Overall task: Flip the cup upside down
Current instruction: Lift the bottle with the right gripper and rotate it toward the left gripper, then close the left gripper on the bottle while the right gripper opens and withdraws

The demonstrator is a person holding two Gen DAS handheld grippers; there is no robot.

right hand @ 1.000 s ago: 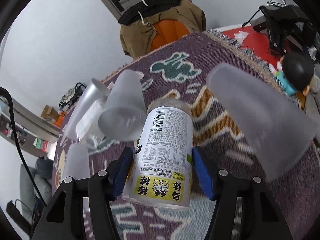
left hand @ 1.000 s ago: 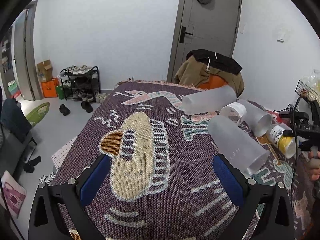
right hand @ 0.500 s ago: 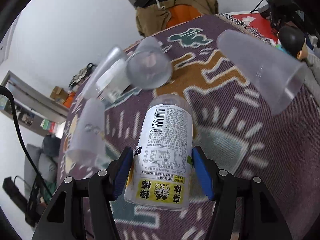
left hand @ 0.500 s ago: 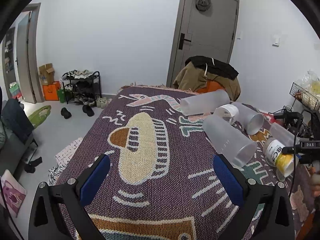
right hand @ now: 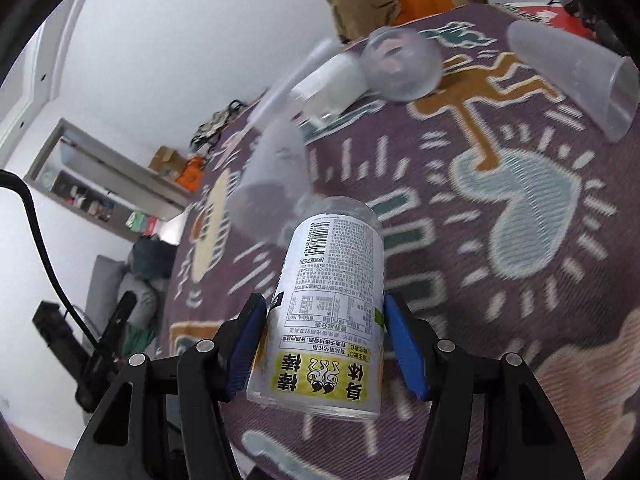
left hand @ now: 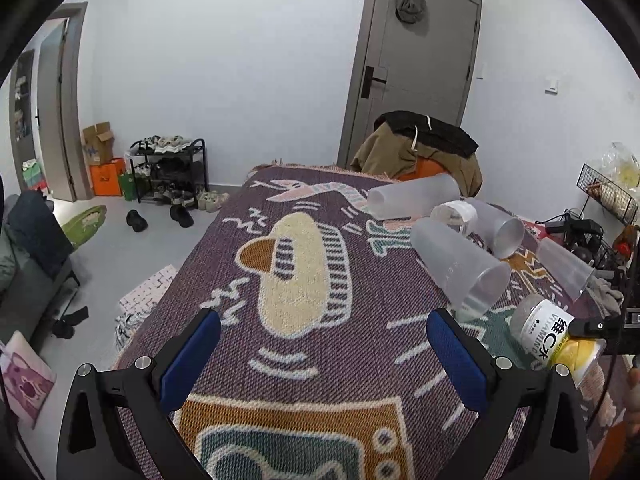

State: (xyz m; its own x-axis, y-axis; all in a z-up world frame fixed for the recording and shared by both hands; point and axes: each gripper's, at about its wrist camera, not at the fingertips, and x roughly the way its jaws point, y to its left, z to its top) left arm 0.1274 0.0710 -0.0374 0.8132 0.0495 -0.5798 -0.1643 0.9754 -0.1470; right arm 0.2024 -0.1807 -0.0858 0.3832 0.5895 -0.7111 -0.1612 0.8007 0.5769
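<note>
The right hand-held gripper (right hand: 326,344) has lifted the cup (right hand: 330,312) clear of the blanket (right hand: 500,240).

cup (right hand: 328,312): clear, yellow-white label | blanket (left hand: 328,360): purple, patterned

The cup (right hand: 328,304) is clear plastic with a white printed label and a yellow band. It is tilted, one end toward 12 o'clock, held off the patterned blanket. In the left view it (left hand: 554,338) sits at 4 o'clock.
</note>
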